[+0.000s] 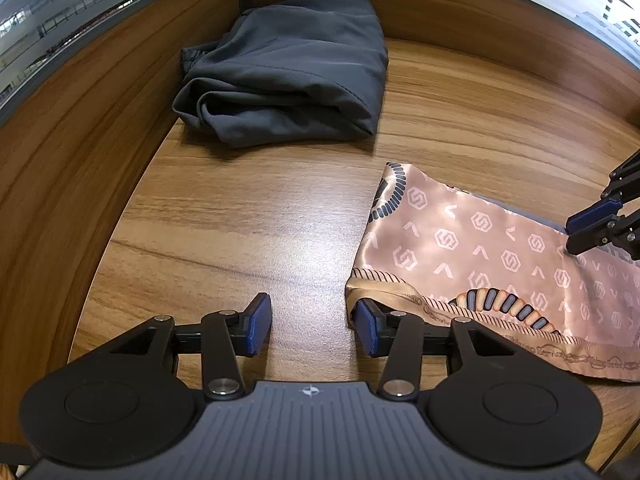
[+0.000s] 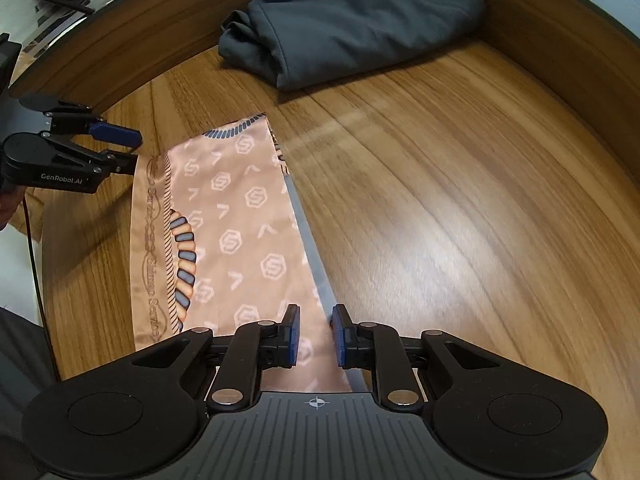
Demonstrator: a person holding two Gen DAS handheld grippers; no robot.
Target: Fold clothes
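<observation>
Across the lower right of the left wrist view lies the pink patterned scarf, already doubled into a long narrow band on the wooden worktop; a grey underside edge shows along one side in the right wrist view, which suggests one layer lies over another. At the upper middle of both views sits a dark grey garment, bundled in a loose fold against the raised wooden wall, well apart from the scarf, probably set aside there to leave the centre free.

The left hand-held gripper has its fingers spread wide, and the right-side pad sits at the scarf's near corner, where the hem curls up against it; it holds nothing. The right hand-held gripper also stands apart, straddling the scarf's other end near the grey edge, with cloth between the pads but not pinched. One gripper at each end suits either taking the ends for another fold or having just let them go. No container appears in either view.
</observation>
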